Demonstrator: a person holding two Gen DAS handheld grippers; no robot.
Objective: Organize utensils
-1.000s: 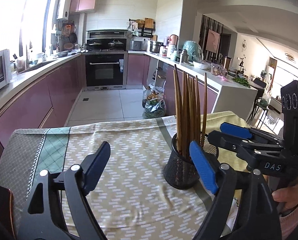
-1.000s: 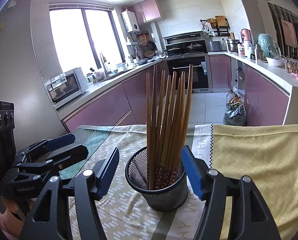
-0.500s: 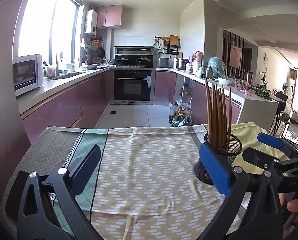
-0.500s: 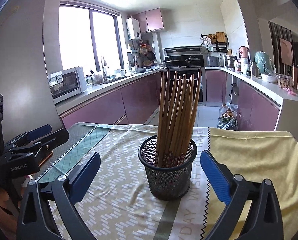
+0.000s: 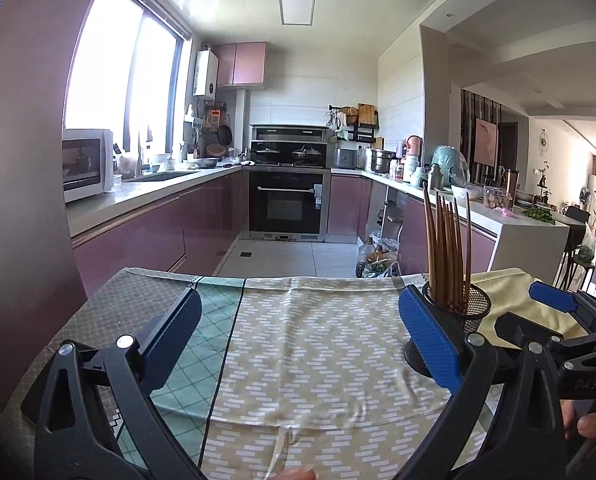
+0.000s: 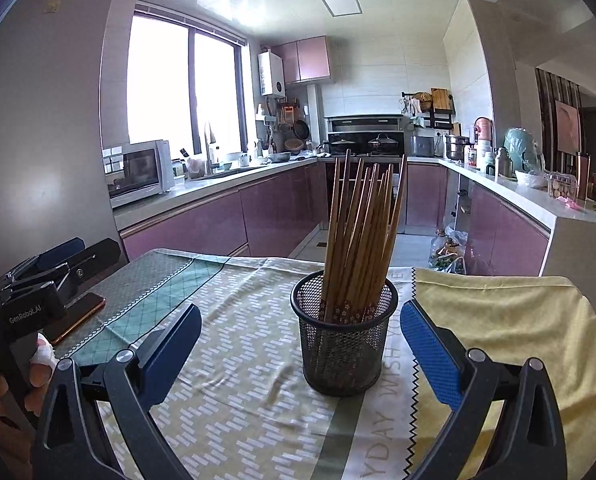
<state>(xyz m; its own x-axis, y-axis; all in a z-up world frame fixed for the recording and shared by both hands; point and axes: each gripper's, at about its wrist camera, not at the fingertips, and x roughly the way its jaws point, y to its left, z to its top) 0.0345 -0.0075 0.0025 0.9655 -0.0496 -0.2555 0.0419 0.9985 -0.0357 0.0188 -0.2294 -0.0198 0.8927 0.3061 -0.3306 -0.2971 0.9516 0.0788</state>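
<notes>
A black mesh cup [image 6: 344,344] stands upright on the cloth-covered table and holds several brown chopsticks [image 6: 362,236], tips up. My right gripper [image 6: 300,344] is open and empty, with the cup between and just beyond its blue pads. In the left wrist view the cup [image 5: 460,320] sits at the right, partly behind my right pad. My left gripper [image 5: 298,332] is open and empty over the patterned cloth. The right gripper [image 5: 554,316] shows at the far right of that view.
A phone [image 6: 77,316] lies on the table's left side beside the left gripper body [image 6: 29,300]. The table carries a patterned cloth [image 5: 322,344] and a yellow cloth [image 6: 510,320]. Kitchen counters and an oven [image 5: 285,204] stand beyond the far edge.
Both grippers have pulled back and up from the cup. The right gripper's fingers, which closely flanked the cup, now stand wider and farther from it. The left gripper swung left.
</notes>
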